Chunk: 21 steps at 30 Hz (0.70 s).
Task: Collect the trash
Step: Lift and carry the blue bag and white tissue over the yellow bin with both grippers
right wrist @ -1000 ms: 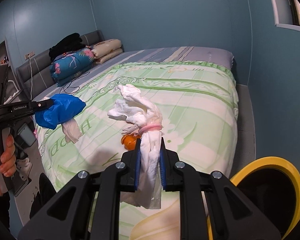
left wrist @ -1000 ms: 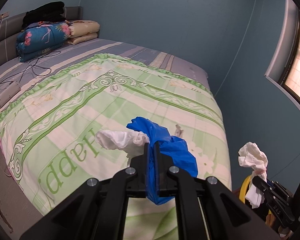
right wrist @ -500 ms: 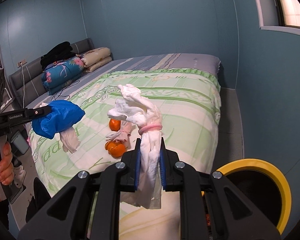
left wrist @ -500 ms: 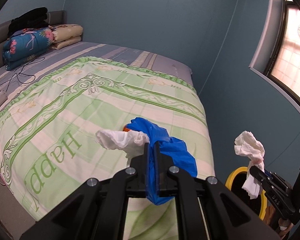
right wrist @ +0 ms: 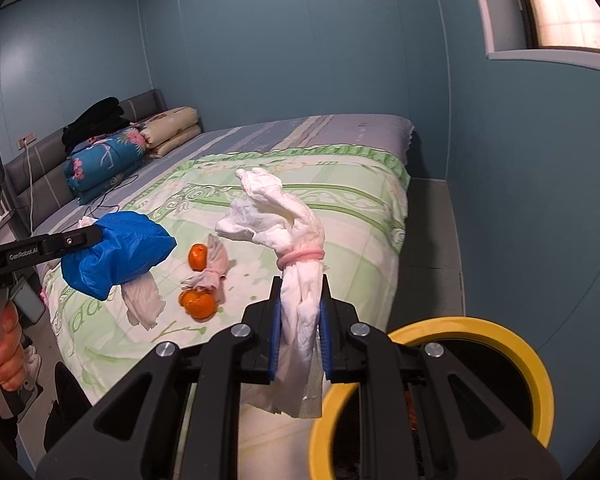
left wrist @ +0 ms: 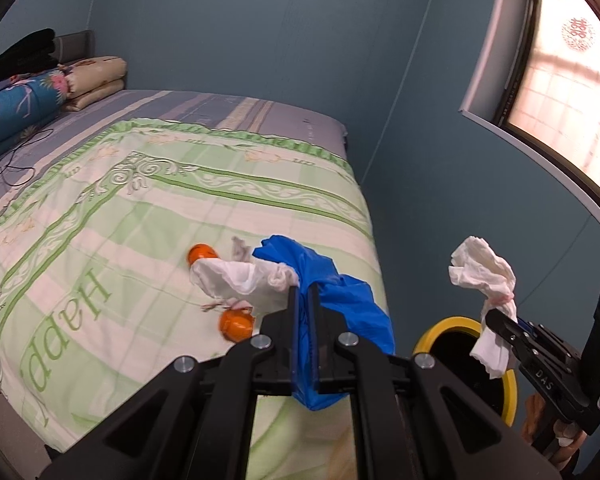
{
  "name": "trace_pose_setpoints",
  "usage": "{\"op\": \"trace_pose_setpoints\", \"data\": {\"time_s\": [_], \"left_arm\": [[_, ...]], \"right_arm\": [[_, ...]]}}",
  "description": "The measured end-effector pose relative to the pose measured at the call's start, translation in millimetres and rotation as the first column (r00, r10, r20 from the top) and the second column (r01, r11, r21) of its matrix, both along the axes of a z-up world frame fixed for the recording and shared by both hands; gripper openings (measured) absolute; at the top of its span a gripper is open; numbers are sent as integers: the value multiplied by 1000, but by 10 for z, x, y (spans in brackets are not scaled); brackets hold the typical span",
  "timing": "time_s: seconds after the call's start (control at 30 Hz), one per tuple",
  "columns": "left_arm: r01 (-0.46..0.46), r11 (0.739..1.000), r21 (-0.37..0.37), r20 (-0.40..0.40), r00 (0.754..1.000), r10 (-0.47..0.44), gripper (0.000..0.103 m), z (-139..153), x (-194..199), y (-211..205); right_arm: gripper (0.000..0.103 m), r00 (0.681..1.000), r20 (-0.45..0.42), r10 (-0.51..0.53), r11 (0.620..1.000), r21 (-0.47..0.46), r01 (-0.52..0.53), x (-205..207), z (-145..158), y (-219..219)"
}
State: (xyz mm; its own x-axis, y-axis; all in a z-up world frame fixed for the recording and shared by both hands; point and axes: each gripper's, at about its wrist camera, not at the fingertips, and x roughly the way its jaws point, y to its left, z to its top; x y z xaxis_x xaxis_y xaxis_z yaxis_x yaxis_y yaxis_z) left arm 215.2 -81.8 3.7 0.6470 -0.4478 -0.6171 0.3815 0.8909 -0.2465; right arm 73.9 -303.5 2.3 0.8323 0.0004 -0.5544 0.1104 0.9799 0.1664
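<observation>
Across the room: bed point(right wrist: 340, 208) with a green-and-cream quilt point(left wrist: 100, 216) fills most of the floor, blue walls close on the far and right sides, window point(left wrist: 560, 92) high on the right wall. Folded bedding point(right wrist: 104, 160) stacked at the headboard, far left, with a black cable trailing across the sheet beside it.

Left hand-held gripper point(left wrist: 305, 300) pinches a blue plastic bag point(left wrist: 340, 300) with a white tissue point(left wrist: 240, 276) bunched against it, held over the quilt's near right part. Right hand-held gripper point(right wrist: 300, 300) is clamped on a white tissue bundle point(right wrist: 284, 224) tied with a pink band point(right wrist: 302, 258), up off the bed.

On the quilt: two oranges point(right wrist: 198, 304) and a small crumpled wrapper point(right wrist: 212, 268) between them, near the bed's near right part.

Yellow-rimmed bin point(right wrist: 500, 344) stands on the floor at the bed's near right corner, mouth open, just below and right of the right hand-held gripper. Narrow floor strip runs between the bed's right edge and the wall. Person's hand point(right wrist: 4, 344) grips the left handle at the left edge.
</observation>
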Motion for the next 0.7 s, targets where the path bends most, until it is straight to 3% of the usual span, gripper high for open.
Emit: {"op": "trace_pose_setpoints", "data": {"time_s": [0.7], "left_arm": [[183, 983, -15, -22, 983, -183, 4, -65, -212, -935]], "right_arm": [[15, 988, -9, -157, 987, 44, 157, -378, -70, -682]]}}
